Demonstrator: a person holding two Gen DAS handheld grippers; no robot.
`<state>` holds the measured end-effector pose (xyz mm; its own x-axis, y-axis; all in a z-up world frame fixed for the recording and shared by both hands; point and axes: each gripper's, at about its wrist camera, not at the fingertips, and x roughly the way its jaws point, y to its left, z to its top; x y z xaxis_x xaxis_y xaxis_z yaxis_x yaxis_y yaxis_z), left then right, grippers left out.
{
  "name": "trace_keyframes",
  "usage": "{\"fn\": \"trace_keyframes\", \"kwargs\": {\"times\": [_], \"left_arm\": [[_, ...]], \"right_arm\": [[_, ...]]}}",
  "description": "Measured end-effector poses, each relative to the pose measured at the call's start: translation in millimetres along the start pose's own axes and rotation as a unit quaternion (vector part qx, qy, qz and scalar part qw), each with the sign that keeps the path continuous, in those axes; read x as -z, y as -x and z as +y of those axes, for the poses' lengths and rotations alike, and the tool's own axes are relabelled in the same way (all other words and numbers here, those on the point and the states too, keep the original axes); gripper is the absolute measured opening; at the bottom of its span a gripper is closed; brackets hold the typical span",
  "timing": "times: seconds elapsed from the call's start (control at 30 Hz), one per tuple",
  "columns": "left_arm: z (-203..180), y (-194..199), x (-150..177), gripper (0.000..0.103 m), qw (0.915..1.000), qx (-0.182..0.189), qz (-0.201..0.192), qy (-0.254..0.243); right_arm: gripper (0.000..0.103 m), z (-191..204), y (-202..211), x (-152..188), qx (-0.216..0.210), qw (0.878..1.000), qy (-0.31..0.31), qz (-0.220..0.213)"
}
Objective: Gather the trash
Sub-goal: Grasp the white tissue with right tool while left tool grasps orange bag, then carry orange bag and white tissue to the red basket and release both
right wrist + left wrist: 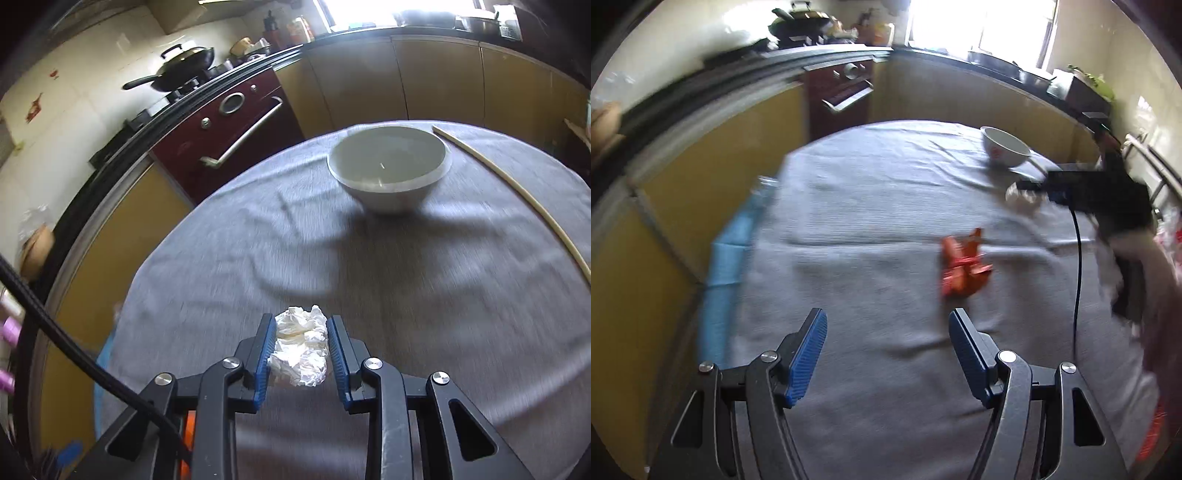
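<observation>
A crumpled orange wrapper lies on the grey tablecloth, just ahead and right of my left gripper, which is open and empty above the cloth. My right gripper is shut on a crumpled white paper ball and holds it over the cloth. In the left wrist view the right gripper shows at the right with the white ball in it, near a white bowl. The bowl stands ahead of the right gripper.
A long thin wooden stick lies right of the bowl. A blue strip runs along the table's left edge. Yellow cabinets, a dark red oven and a wok stand beyond. A black cable hangs at right.
</observation>
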<state>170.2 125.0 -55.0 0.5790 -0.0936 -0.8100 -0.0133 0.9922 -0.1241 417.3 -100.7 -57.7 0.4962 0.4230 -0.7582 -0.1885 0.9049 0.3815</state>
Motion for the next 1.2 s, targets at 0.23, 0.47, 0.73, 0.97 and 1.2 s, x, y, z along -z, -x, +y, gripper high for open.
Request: {"fn": "trace_keyframes", "kwargs": {"times": [0.23, 0.47, 0.73, 0.97, 1.2], "left_arm": [[-28, -39, -27, 0.07, 0.995, 0.095, 0.013, 0.026], [-44, -83, -35, 0.058, 0.9942, 0.093, 0.032, 0.045], [-45, -85, -25, 0.027, 0.9919, 0.099, 0.048, 0.063], [-83, -11, -12, 0.027, 0.9942, 0.106, -0.014, 0.012], [-140, 53, 17, 0.027, 0.9901, 0.126, -0.044, -0.043]], "right_arm": [[0.031, -19, 64, 75, -0.038, 0.999, -0.026, 0.005], [0.031, -40, 123, 138, -0.056, 0.997, -0.058, -0.002], [0.031, -57, 163, 186, -0.052, 0.996, -0.076, -0.011], [0.031, -68, 203, 200, -0.063, 0.994, -0.08, -0.047], [0.031, -87, 255, 222, -0.074, 0.988, -0.098, -0.095]]}}
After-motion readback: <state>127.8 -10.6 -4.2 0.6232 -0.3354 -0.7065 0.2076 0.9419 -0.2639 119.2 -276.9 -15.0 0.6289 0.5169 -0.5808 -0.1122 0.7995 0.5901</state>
